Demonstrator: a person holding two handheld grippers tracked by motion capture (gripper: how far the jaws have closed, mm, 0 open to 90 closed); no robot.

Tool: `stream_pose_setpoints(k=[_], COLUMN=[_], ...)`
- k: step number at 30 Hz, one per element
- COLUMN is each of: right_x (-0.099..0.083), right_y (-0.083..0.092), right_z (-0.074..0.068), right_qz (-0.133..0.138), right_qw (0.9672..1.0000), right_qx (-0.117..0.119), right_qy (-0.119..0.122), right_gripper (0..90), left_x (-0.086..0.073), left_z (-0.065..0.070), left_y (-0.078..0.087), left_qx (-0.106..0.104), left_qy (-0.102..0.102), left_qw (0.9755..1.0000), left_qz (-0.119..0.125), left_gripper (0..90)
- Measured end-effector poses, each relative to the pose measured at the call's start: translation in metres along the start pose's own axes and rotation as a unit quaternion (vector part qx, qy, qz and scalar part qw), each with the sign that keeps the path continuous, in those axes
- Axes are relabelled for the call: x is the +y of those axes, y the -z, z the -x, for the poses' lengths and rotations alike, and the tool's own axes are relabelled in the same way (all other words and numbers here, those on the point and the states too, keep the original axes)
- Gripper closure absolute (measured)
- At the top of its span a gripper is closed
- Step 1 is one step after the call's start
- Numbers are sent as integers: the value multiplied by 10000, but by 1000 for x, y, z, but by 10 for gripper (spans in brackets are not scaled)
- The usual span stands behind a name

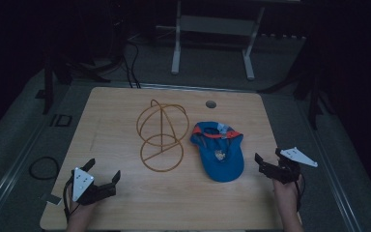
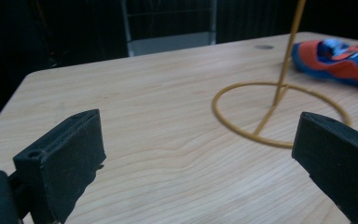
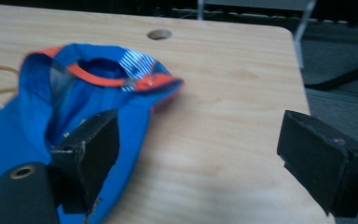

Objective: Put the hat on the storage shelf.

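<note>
A blue cap with orange trim point(image 1: 218, 150) lies flat on the wooden table point(image 1: 116, 125), right of centre. Beside it on the left stands a yellow wire stand point(image 1: 162, 135) with a round base ring. My left gripper point(image 1: 102, 173) is open near the table's front left corner, with nothing between its jaws. In the left gripper view the wire stand point(image 2: 279, 100) is ahead to the right and the cap point(image 2: 340, 56) lies beyond it. My right gripper point(image 1: 268, 161) is open at the table's right edge, just right of the cap point(image 3: 74, 98), not touching it.
A round cable hole point(image 1: 211, 104) sits near the table's far edge. Behind the table stands a white metal frame point(image 1: 212, 38) on the floor. Cables point(image 1: 43, 168) lie on the floor to the left. Bare wood lies between the grippers.
</note>
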State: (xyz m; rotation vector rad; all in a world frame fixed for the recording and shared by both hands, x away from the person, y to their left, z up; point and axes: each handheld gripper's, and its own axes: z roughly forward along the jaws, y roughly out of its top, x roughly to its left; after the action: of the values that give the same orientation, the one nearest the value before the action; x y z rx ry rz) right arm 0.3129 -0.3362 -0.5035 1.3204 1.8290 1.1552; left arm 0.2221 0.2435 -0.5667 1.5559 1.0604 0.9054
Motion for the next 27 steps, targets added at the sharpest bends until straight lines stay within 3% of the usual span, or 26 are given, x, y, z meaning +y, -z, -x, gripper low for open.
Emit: stream_pose_setpoints(k=[3,8,9,15,19,20,22,23,27], right_x=[14,29,35,50,59,61,61,67,70], right_y=[-8,-24,-33,-61,-81,-85,-85,-103,-120], right_z=[0,-5,-6,-10,-15,-17,-17,-22,-26], right_qz=[-102,-303,-353,-443,-562,-623,-623,-714,-839], right_qw=[9994,9987,9975,9949,9930,9916,9916,9896,9887], right_qx=[325,363,590,875,928,941,941,1036,1049], right_qy=[-17,205,164,249,463,630,630,704,665], right_gripper=[126,124,129,158,244,267,267,287,287], left_x=[1,3,3,6,6,6,5,5,5], left_z=[1,1,1,4,7,7,7,7,7], left_y=[1,1,1,1,0,0,-1,-1,-1], left_qx=[26,-104,-153,-331,-394,-394,-409,-421,-451], left_qy=[8,159,141,117,58,58,56,51,78], left_qw=[10000,9998,9998,9990,9987,9987,9985,9984,9983], left_qz=[-29,-54,-75,-273,-328,-328,-346,-362,-352], left_gripper=[27,27,27,28,28,28,28,28,28])
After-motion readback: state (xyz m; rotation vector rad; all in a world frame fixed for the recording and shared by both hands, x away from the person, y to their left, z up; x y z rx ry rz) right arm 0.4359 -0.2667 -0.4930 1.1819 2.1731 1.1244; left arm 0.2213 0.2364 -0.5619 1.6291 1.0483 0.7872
